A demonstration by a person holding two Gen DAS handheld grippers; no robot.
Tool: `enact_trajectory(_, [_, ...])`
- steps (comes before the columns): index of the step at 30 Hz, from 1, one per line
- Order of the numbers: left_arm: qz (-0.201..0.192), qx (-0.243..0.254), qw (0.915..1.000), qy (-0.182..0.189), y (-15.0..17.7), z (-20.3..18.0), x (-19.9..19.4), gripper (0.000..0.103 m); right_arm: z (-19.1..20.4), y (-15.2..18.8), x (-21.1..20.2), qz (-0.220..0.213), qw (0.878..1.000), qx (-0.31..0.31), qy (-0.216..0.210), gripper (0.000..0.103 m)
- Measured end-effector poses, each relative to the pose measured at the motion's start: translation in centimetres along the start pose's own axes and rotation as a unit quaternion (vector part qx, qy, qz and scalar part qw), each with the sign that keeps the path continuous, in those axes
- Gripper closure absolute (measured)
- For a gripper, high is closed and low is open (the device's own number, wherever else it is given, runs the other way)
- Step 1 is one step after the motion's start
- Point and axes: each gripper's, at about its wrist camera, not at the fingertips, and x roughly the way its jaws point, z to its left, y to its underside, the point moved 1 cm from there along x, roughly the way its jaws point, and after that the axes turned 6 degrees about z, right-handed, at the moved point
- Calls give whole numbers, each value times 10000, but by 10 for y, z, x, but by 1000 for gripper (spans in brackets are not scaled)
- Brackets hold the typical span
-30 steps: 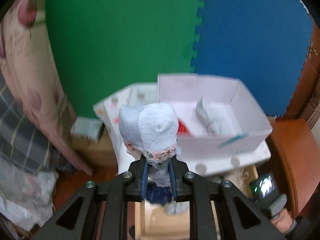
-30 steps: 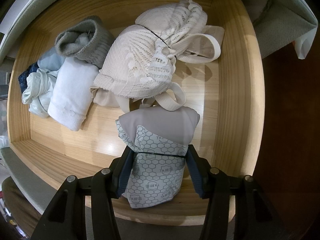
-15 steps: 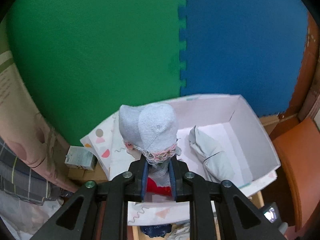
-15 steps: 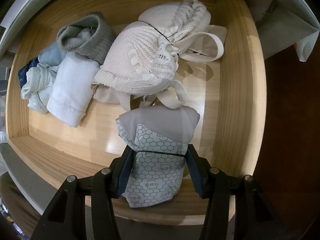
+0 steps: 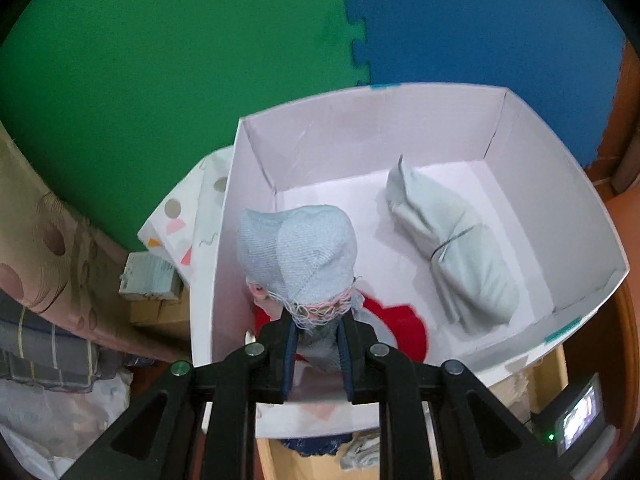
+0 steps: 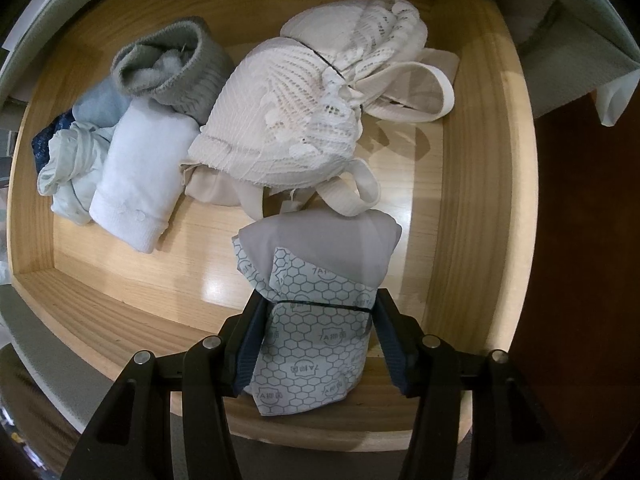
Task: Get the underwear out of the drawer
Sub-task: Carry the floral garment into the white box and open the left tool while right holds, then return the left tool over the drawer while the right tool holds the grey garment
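My left gripper (image 5: 316, 320) is shut on a light blue knit bundle (image 5: 296, 248) with frayed threads, which hangs over the near left corner of a white box (image 5: 360, 136). Inside the box lie a pale grey-green banded bundle (image 5: 460, 264) and a red item (image 5: 404, 328). In the right wrist view, my right gripper (image 6: 318, 312) points down into a wooden drawer (image 6: 480, 200). Its pads lie against the sides of a grey, hexagon-printed underwear bundle (image 6: 320, 248) tied with a dark band near the drawer's front edge.
The drawer also holds a cream lace bra (image 6: 288, 120), a white roll (image 6: 140, 184), a grey sock roll (image 6: 176, 64) and a pale green bundle (image 6: 68, 168). Green and blue foam mats (image 5: 200, 60) lie beyond the box. A small screen (image 5: 580, 424) glows at the lower right.
The left gripper has carried the blue knit bundle forward and down, so it now hangs inside the white box's rim. The right gripper and its bundle have barely moved.
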Motion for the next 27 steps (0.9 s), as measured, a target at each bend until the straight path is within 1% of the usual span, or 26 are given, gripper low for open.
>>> enact_trajectory(2, [36,-192,9998,71,4,4,-2,85,1,0,1,6,10000,2,6,52])
enact_trajectory(5, [198,-449,9987,142,9,9,-5,85,3,-1,3,19,10000,-7,32,52])
enact_trajectory(8, [248,-465,9986,7,12,8,-9,85,3,-1,4,31,10000,-13,50,52])
enact_trajectory(10, [268,-509,9983,20,14,7,-12,85,4,-2,5,35,10000,-17,56,52])
enact_trajectory(11, [288,-529,9982,2,14,6,-13,82,4,-2,5,40,10000,-22,65,52])
enact_trajectory(13, [262,-509,9983,-131,13,6,-15,81,5,-2,6,46,10000,-22,71,52])
enact_trajectory(15, [255,-514,9981,-206,13,5,-15,77,5,-2,7,47,10000,-23,76,52])
enact_trajectory(16, [263,-555,9979,-205,12,6,-15,74,5,-3,7,46,10000,-23,73,52])
enact_trajectory(18, [238,-611,9978,-67,11,8,-17,73,5,-3,8,47,10000,-23,75,52])
enact_trajectory(20, [185,-656,9977,-36,10,12,-21,67,5,-3,7,48,10000,-24,76,52])
enact_trajectory(24, [-119,-650,9977,-114,10,17,-42,61,5,-4,8,43,10000,1,81,52])
enact_trajectory(25, [-192,-715,9972,-142,10,20,-49,58,5,-4,8,42,10000,7,80,52])
enact_trajectory(27, [-373,-828,9958,-80,12,25,-63,52,3,-5,7,26,10000,44,55,53])
